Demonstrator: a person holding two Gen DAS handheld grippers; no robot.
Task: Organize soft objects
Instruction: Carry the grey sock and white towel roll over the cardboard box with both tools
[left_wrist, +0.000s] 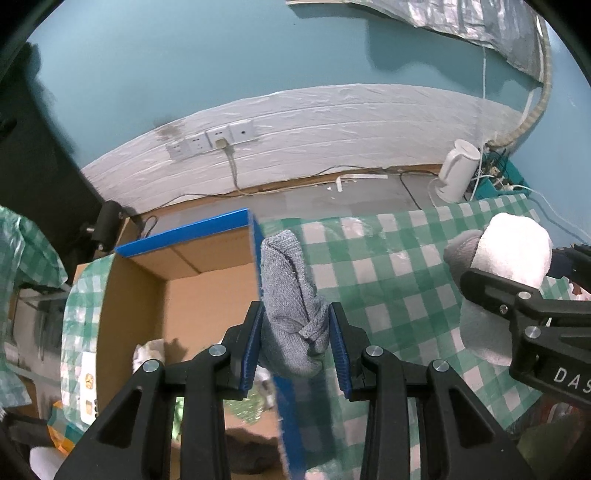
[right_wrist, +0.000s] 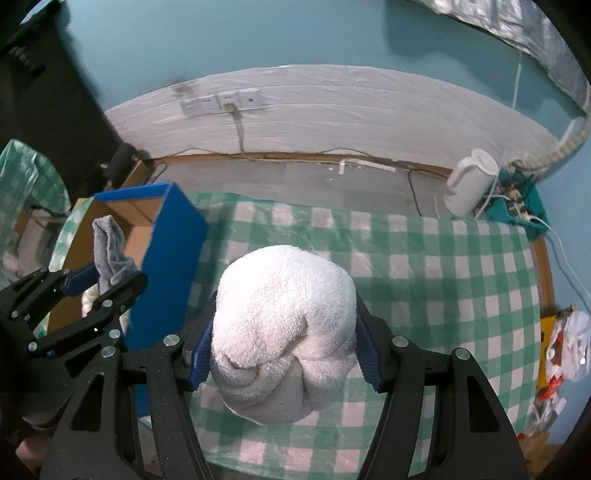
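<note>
Left gripper (left_wrist: 295, 332) is clamped on a rolled grey cloth (left_wrist: 291, 295), blue pads pressing both sides; the roll stands up between the fingers and its lower end bulges out below them. It is held above the near blue-edged wall of an open cardboard box (left_wrist: 207, 273), roughly over the line where box meets table. Inside the box, low on the floor, lie a pale crumpled item (left_wrist: 149, 354) and something dark (left_wrist: 251, 454); neither can be identified. Right gripper (right_wrist: 284, 347) is clamped on a rolled white towel (right_wrist: 284, 332), which fills the gap between the pads and spills out above and below them. The towel is held over the green-and-white checked tablecloth (right_wrist: 443, 280), to the right of the box (right_wrist: 173, 236); whether it touches the cloth cannot be told. From the right wrist view the left gripper (right_wrist: 99, 280) with the grey cloth (right_wrist: 110, 254) sits over the box opening. A white kettle (right_wrist: 471, 182) stands at the far right corner, near a tangle of cables (right_wrist: 517, 199).
</note>
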